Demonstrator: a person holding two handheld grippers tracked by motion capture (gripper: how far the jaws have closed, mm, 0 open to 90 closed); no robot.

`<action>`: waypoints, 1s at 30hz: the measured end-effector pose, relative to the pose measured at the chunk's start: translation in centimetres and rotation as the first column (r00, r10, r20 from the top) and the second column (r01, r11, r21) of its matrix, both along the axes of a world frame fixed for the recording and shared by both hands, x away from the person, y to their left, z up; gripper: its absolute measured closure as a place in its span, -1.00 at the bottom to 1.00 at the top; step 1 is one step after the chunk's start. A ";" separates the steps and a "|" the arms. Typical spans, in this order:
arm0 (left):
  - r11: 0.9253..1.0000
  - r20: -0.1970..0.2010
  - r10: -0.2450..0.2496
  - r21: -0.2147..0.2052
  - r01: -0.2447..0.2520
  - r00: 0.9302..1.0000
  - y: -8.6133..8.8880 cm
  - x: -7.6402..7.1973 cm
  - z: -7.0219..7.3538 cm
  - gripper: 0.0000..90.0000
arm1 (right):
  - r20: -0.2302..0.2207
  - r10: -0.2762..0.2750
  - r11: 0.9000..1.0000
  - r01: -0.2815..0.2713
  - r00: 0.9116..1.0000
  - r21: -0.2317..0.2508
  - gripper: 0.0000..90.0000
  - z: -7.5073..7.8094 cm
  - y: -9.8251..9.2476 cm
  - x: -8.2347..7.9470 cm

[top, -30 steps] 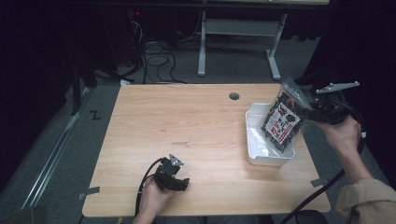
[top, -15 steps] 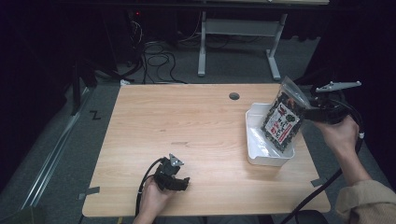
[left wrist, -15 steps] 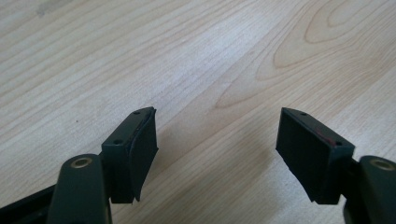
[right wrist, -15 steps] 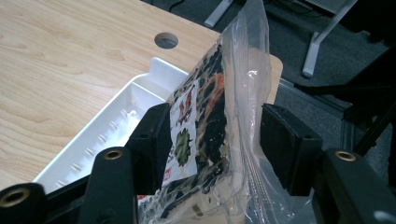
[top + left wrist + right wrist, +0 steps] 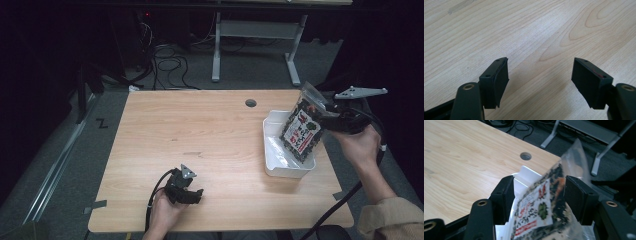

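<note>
Right hand-held gripper (image 5: 324,116) is sitting raised over the right edge of the bench (image 5: 210,145), w/ the person's right hand (image 5: 357,145) wrapped around its body. In the right gripper view the jaws are standing apart w/ a snack bag (image 5: 541,210) lying between them; the bag looks blurred there, and I cannot tell whether the pads are pressing it or just flanking it. From the high view the snack bag (image 5: 301,132) is hanging tilted, lower end down inside the white bin (image 5: 272,170), clear top corner sticking up toward the gripper. The bin is resting on the bench near its right edge, just below the round cable hole (image 5: 250,103).

Left hand-held gripper (image 5: 195,196) is lying low at the front edge of the bench, held by the left hand (image 5: 162,215), cable looping beside it. Its jaws are spread wide w/ nothing between them, pads (image 5: 501,77) hovering close over bare wood grain.

Beyond the bench: grey floor, a tangle of cables (image 5: 167,60) and a metal desk frame (image 5: 250,40).
</note>
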State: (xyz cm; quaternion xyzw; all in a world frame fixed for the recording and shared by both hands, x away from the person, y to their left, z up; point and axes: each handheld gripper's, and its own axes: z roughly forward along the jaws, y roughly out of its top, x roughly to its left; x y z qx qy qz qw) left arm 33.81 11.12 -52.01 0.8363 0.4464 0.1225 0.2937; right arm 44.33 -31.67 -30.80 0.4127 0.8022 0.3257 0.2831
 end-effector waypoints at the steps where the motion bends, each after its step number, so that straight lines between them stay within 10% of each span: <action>1: 1.000 0.004 -0.001 0.000 0.001 1.000 0.0 0.0 0.1 -0.33 | 0.003 0.010 1.000 -0.010 1.000 0.003 -0.05 0.0 0.3 -0.1; 30: 1.000 0.024 0.002 -0.011 -0.002 1.000 0.0 -0.2 0.4 -0.33 | -0.028 0.230 0.968 -0.225 0.973 0.113 0.02 -2.5 5.9 -3.7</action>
